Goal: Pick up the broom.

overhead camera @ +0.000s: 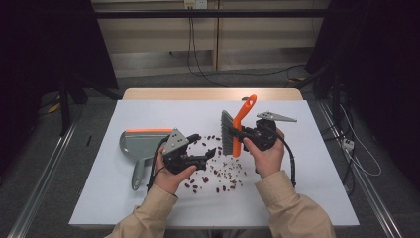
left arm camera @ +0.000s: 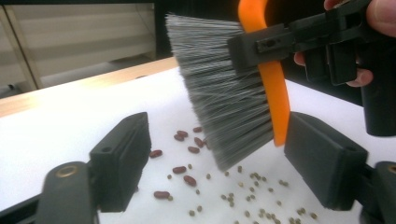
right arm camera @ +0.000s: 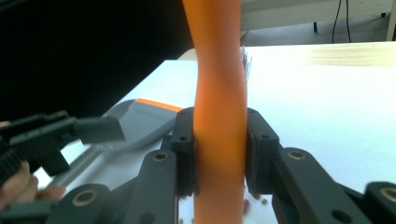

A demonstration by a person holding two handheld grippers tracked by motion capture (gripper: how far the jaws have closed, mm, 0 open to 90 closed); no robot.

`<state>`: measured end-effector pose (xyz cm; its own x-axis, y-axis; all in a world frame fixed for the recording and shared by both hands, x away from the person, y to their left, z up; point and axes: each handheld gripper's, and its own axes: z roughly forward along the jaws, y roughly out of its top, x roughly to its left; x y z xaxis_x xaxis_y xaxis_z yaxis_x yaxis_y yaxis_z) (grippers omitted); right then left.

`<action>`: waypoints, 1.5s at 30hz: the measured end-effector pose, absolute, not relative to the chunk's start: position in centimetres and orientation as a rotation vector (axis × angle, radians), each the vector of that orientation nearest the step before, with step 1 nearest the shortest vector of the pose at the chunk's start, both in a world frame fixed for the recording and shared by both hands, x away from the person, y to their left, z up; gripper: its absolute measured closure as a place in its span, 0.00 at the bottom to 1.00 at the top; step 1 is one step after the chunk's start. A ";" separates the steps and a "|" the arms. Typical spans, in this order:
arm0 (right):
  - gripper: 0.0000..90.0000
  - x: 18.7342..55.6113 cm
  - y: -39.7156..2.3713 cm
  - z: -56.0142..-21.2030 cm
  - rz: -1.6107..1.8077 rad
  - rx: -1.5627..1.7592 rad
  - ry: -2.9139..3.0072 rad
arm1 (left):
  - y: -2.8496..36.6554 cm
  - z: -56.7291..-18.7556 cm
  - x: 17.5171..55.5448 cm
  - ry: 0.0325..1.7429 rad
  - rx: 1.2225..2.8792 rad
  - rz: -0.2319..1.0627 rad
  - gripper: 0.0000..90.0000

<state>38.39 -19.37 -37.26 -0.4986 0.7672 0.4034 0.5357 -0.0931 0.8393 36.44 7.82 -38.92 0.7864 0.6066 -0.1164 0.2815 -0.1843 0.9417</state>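
Presently, right gripper (overhead camera: 243,135) clamped on orange brush (overhead camera: 236,128) handle, left gripper (overhead camera: 207,149) jaws parted, empty, beans (overhead camera: 218,171) at its 5 o'clock, dustpan (overhead camera: 136,144) at its 9 o'clock.

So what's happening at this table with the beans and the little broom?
A person is holding a clamp tool in each hand. The right tool is clamped on the orange handle of a brush, holding it above scattered beans. The left tool is open and empty. The dustpan lies on the table at the left.
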 end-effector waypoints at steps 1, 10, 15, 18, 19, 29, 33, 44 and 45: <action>0.77 38.3 -19.6 -37.3 1.629 1.441 1.965 | 8.1 -38.9 36.5 0.684 1.778 0.332 0.21; 0.77 38.0 -21.5 -37.5 1.542 1.409 2.039 | 11.1 -38.5 36.6 0.667 1.763 0.317 0.10; 0.77 37.9 -22.1 -37.6 1.503 1.388 2.070 | 12.8 -38.7 36.7 0.675 1.764 0.311 0.08; 0.77 37.8 -22.4 -37.6 1.472 1.384 2.090 | 13.7 -38.7 36.8 0.670 1.757 0.316 0.05; 0.77 37.8 -22.5 -37.7 1.468 1.382 2.093 | 14.1 -38.7 36.8 0.671 1.757 0.316 0.05; 0.77 37.5 -24.1 -37.7 1.395 1.373 2.151 | 17.5 -39.0 36.6 0.704 1.747 0.337 0.04; 0.77 37.3 -24.7 -37.7 1.355 1.387 2.171 | 18.4 -39.2 36.5 0.710 1.748 0.347 0.04; 0.77 37.0 -26.3 -37.7 1.298 1.415 2.190 | 20.5 -39.5 36.1 0.725 1.748 0.360 0.04; 0.77 37.0 -26.4 -37.7 1.289 1.417 2.194 | 20.7 -39.6 36.0 0.730 1.743 0.360 0.04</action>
